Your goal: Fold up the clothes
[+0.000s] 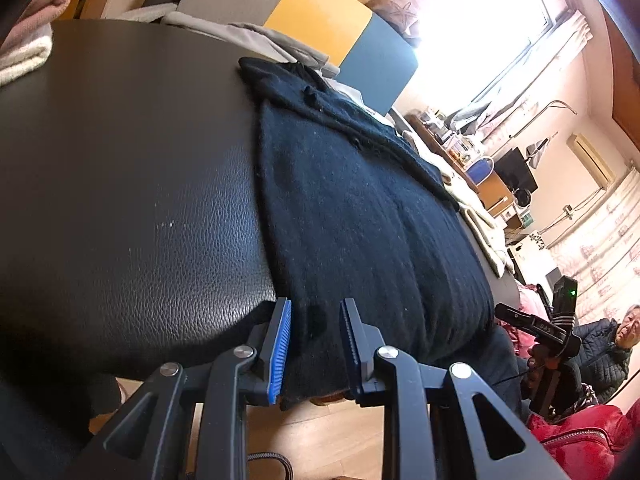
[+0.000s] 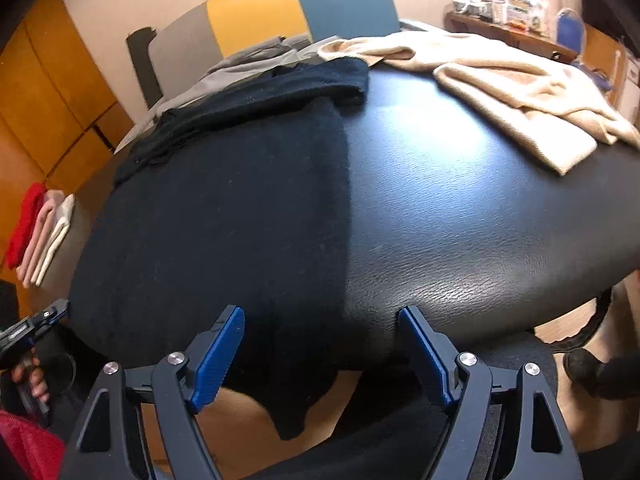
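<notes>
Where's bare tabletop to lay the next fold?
Bare black tabletop lies between the black sweater and the beige sweater, and again between the black sweater and the folded stack. The far edge is crowded with grey clothes.

A black leather-grained surface [image 2: 460, 208] fills the near ground. Behind it stands a panel in grey, yellow [image 1: 316, 12] and blue [image 2: 344, 0] sections — orange wooden cupboards [image 2: 52, 92] flank it on the left. At the far right, a cluttered wooden shelf [image 2: 504, 26] sits below a bright window [image 1: 484, 4]. Pale wood floor [image 1: 320, 436] shows underneath, and a seated person in a dark quilted jacket [image 1: 604, 356] waits far right.
</notes>
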